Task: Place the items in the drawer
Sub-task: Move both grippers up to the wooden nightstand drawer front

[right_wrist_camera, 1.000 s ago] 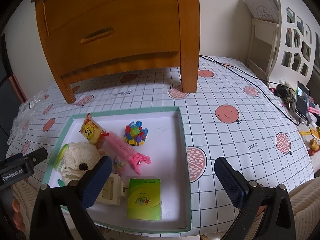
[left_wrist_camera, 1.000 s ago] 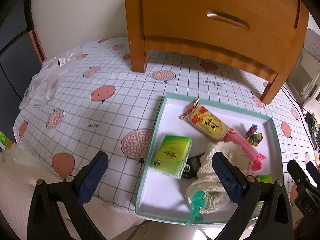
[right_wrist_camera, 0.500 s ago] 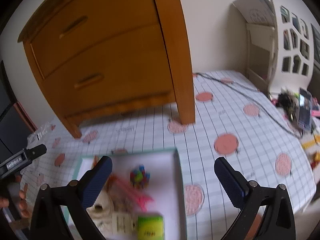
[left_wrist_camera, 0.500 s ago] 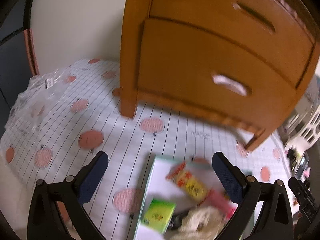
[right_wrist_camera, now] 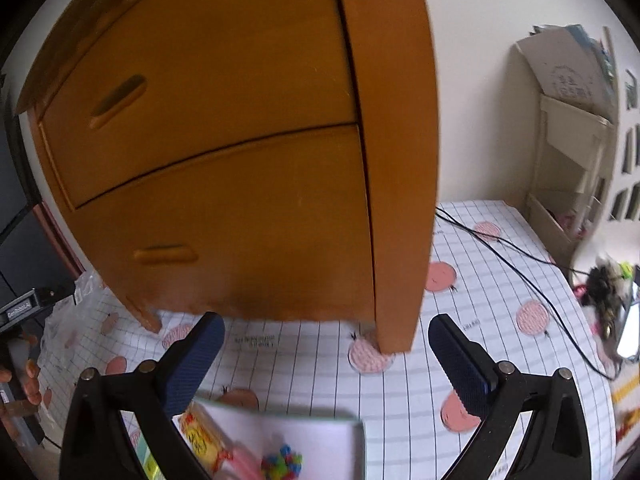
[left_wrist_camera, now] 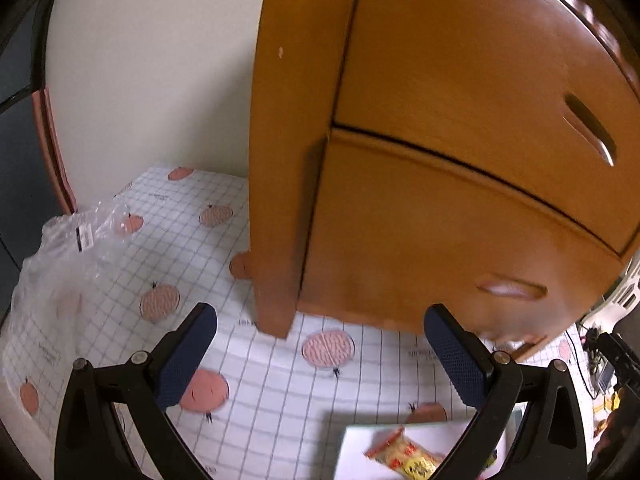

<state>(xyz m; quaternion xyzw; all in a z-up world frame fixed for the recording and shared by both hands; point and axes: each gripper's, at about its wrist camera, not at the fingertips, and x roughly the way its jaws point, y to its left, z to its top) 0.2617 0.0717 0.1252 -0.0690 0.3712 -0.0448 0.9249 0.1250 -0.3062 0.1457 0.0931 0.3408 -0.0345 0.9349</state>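
Observation:
A wooden nightstand (left_wrist_camera: 420,160) (right_wrist_camera: 240,160) with two closed drawers stands on the patterned tablecloth. Its lower drawer (left_wrist_camera: 440,248) (right_wrist_camera: 248,232) has a recessed handle (left_wrist_camera: 510,288) (right_wrist_camera: 166,255); the upper drawer handle (left_wrist_camera: 588,128) (right_wrist_camera: 118,100) is higher up. My left gripper (left_wrist_camera: 320,356) is open and empty in front of the nightstand's left leg. My right gripper (right_wrist_camera: 324,364) is open and empty near its right leg. The white tray (left_wrist_camera: 352,452) (right_wrist_camera: 320,432) shows only at the bottom edge, with a yellow snack packet (left_wrist_camera: 404,456) (right_wrist_camera: 200,436) and a colourful bead toy (right_wrist_camera: 282,460).
A crumpled clear plastic bag (left_wrist_camera: 68,252) lies at the left of the table. A black cable (right_wrist_camera: 520,264) runs across the right side towards a cluttered corner and a white shelf unit (right_wrist_camera: 572,152). A person's fingers (right_wrist_camera: 28,376) show at the far left.
Both grippers have lifted and moved towards the nightstand, which now fills the views. The tray of items has slid down to the bottom edge of both views.

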